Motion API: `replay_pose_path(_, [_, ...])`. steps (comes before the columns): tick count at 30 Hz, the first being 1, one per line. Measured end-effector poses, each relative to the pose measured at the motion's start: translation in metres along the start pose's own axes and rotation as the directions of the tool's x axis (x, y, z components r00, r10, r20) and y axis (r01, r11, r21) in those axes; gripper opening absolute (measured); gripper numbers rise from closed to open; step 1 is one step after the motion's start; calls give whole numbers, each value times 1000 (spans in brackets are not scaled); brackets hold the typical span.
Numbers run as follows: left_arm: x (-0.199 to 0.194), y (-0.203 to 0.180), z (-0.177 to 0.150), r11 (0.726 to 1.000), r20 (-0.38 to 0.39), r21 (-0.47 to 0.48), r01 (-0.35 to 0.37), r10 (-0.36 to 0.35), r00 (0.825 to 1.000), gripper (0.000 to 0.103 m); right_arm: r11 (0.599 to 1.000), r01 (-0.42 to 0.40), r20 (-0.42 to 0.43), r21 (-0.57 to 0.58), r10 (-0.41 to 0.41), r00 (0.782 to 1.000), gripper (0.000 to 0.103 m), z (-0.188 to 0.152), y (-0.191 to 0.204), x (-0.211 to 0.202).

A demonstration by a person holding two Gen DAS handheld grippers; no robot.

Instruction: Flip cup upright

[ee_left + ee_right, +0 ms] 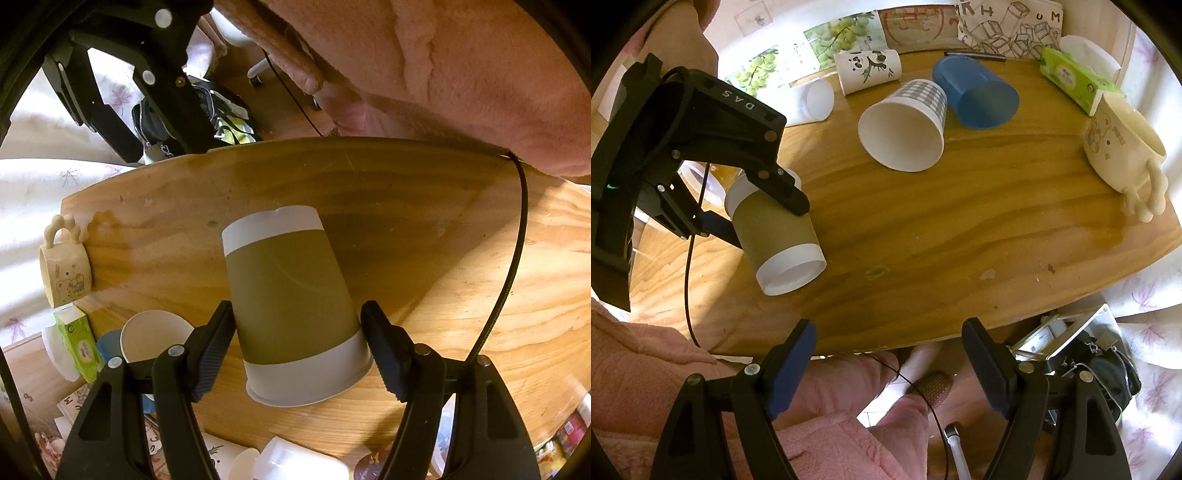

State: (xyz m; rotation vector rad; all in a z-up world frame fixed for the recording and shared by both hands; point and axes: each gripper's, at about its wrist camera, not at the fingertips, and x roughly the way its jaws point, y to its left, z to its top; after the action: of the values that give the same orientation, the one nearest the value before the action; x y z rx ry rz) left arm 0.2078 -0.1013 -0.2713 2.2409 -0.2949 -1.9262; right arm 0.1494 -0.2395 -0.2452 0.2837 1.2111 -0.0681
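An olive-and-white paper cup (291, 295) lies tilted on the wooden table (406, 206), its rim towards the left camera and its base pointing away. My left gripper (299, 343) straddles it, one finger on each side of the cup's body, touching or nearly so. In the right wrist view the same cup (775, 236) sits between the left gripper's fingers (786, 199) with one end raised off the table (923, 229). My right gripper (886, 365) is open and empty at the table's near edge.
A checked paper cup (905, 122), a blue cup (975, 92), a panda cup (868, 70) and a clear cup (816, 99) lie on their sides at the back. A cream mug (1123, 147) and a green tissue pack (1078, 79) are at the right. A pink sleeve (646, 369) is near.
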Motion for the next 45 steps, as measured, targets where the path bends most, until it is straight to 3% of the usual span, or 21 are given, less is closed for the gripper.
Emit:
replay_pose_path(6, [2, 4, 0, 999, -25, -39, 15, -16, 1000, 75, 1000, -9, -7, 2, 9, 1000, 82, 0, -3, 2])
replay_pose_path(8, [1, 5, 0, 999, -24, -38, 20, -21, 999, 83, 1000, -13, -10, 3, 14, 1000, 82, 0, -3, 2])
replay_pose_path(14, [-4, -1, 2, 1000, -33, -12, 25, -25, 999, 84, 1000, -20, -16, 1, 20, 1000, 82, 0, -4, 3])
replay_pose_path(29, [-40, -9, 4, 997, -28, -57, -52, 50, 998, 84, 997, -51, -2, -55, 51, 999, 82, 3, 5, 0])
replay_pose_path(38, [-62, -16, 11, 979, -107, -197, -56, 36, 994, 84, 987, -66, 43, -149, 73, 996, 82, 8, 9, -11])
replay_pose_path(41, [-67, -10, 12, 936, -142, -350, -37, -14, 990, 84, 982, -76, 74, -172, 89, 993, 82, 9, 8, -17])
replay_pose_path(42, [-68, -8, 12, 909, -154, -414, -38, -29, 988, 84, 981, -77, 83, -177, 93, 992, 82, 9, 8, -19])
replay_pose_path(43, [-70, -3, 11, 861, -164, -507, -37, -54, 985, 84, 980, -78, 92, -184, 96, 991, 82, 10, 6, -20])
replay_pose_path(44, [-70, -1, 12, 834, -167, -551, -41, -62, 984, 84, 978, -79, 101, -191, 99, 990, 82, 11, 5, -22])
replay_pose_path(45, [-71, 3, 11, 783, -171, -619, -53, -68, 983, 84, 977, -79, 113, -199, 103, 988, 82, 13, 4, -23])
